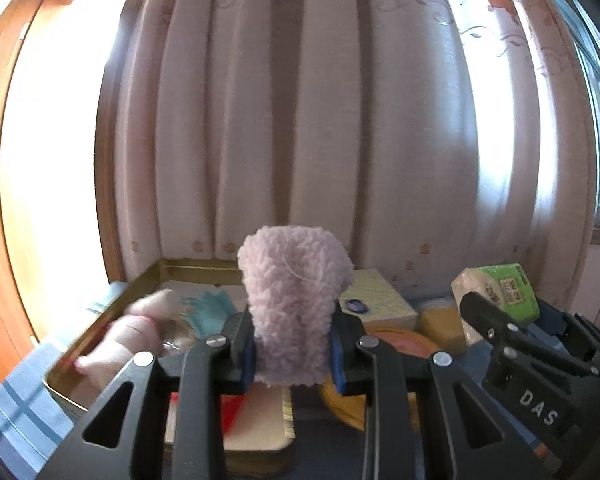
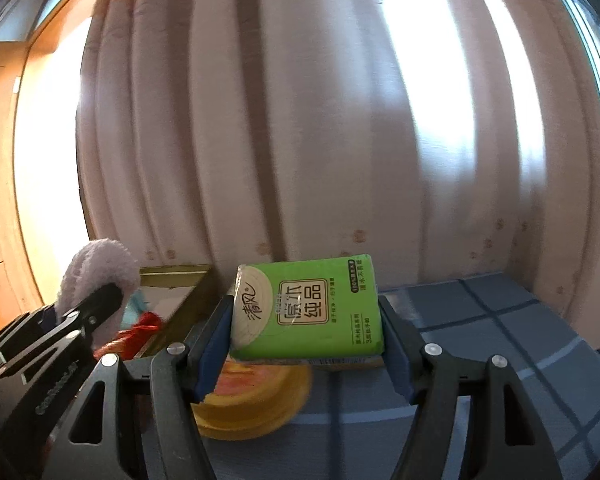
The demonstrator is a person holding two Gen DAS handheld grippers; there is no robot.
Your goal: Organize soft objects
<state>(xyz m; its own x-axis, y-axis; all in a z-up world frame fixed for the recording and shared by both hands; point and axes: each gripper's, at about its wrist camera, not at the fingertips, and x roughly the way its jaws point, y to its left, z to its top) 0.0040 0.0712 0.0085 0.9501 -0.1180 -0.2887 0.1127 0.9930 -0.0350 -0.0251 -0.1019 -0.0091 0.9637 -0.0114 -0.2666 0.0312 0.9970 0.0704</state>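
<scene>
Left wrist view: the left gripper [image 1: 292,354] is pinching a fluffy lilac cloth [image 1: 294,300] upright at lower centre, jaws pressed into its sides. Behind it a gold tray [image 1: 60,384] is showing its rim at lower left, crowded with a pink plush toy [image 1: 136,336]. Curtain [image 1: 300,120] is filling the frame above.

Right wrist view: the right gripper [image 2: 306,344] is clamping a green tissue pack [image 2: 306,312] by both ends – held above a yellow lid [image 2: 252,404]. Open checked tablecloth [image 2: 500,340] is lying at lower right – free room there.

tray [image 1: 100,334] left, round lid [image 2: 256,404] right
</scene>
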